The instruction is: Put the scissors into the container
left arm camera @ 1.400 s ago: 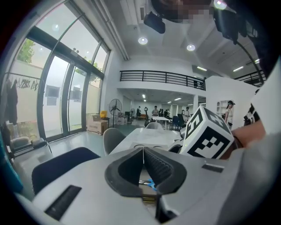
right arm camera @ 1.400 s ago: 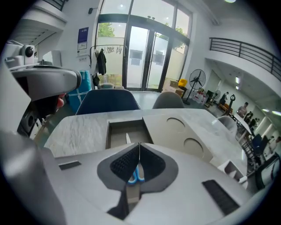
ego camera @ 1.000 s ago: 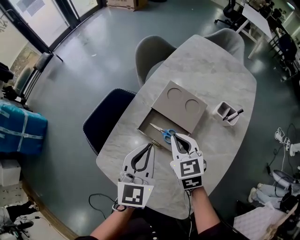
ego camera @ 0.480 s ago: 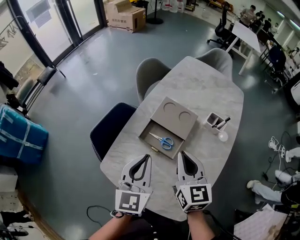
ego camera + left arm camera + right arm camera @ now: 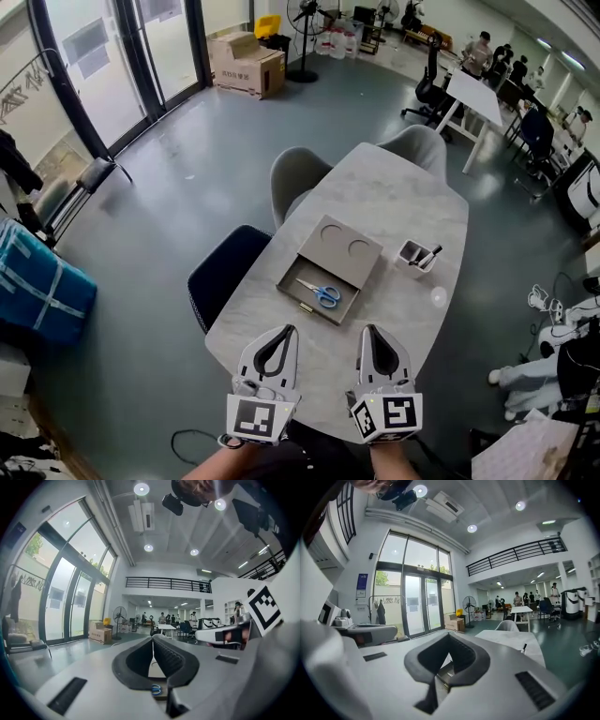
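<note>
Your left hand-held gripper and right hand-held gripper hang side by side over the near edge of the table, each with its jaws closed tip to tip and nothing between them. The scissors, blue-handled, lie flat in the open tray of the grey container at mid-table, apart from both grippers. A white cup stands just right of the container.

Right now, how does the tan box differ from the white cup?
The tan box is wide and low; the white cup is small and upright. The box holds scissors lying flat; the cup holds a dark pen leaning out. Both sit on the table.
</note>
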`<action>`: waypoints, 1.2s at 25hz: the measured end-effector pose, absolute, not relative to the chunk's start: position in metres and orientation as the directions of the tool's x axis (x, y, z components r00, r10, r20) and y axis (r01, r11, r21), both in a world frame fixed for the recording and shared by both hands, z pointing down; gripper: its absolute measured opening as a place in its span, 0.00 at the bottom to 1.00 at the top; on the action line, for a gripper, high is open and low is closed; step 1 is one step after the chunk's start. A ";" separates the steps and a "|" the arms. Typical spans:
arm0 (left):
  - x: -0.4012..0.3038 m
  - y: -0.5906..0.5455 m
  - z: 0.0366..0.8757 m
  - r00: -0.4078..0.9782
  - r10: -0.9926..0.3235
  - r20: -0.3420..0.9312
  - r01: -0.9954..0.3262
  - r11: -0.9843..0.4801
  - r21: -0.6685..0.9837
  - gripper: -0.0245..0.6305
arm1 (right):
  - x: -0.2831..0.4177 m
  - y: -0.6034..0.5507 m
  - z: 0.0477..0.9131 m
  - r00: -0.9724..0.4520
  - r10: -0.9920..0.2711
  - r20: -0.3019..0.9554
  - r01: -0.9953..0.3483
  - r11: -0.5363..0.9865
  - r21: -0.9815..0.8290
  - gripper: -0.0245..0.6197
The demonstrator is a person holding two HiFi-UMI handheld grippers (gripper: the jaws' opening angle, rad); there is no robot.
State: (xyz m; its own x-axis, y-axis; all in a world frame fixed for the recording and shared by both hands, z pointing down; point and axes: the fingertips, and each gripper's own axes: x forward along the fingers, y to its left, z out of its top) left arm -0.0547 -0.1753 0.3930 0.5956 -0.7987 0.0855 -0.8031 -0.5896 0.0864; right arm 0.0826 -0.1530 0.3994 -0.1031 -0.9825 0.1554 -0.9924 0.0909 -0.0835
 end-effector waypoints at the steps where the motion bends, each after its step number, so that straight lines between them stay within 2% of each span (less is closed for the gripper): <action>1: -0.056 -0.171 0.391 0.595 -0.799 0.083 -0.803 -0.589 0.086 0.06 | 0.083 -0.148 0.395 -0.096 -0.985 0.144 -0.993 0.085 -0.083 0.03; 19: -0.078 -0.090 0.342 0.600 -0.800 0.012 -0.799 -0.598 0.067 0.06 | 0.071 -0.054 0.338 -0.047 -0.999 0.010 -0.995 0.046 -0.088 0.03; 30: -0.089 -0.043 0.329 0.618 -0.785 -0.035 -0.784 -0.619 0.040 0.06 | 0.060 -0.002 0.328 -0.026 -0.999 -0.030 -0.996 0.029 -0.089 0.03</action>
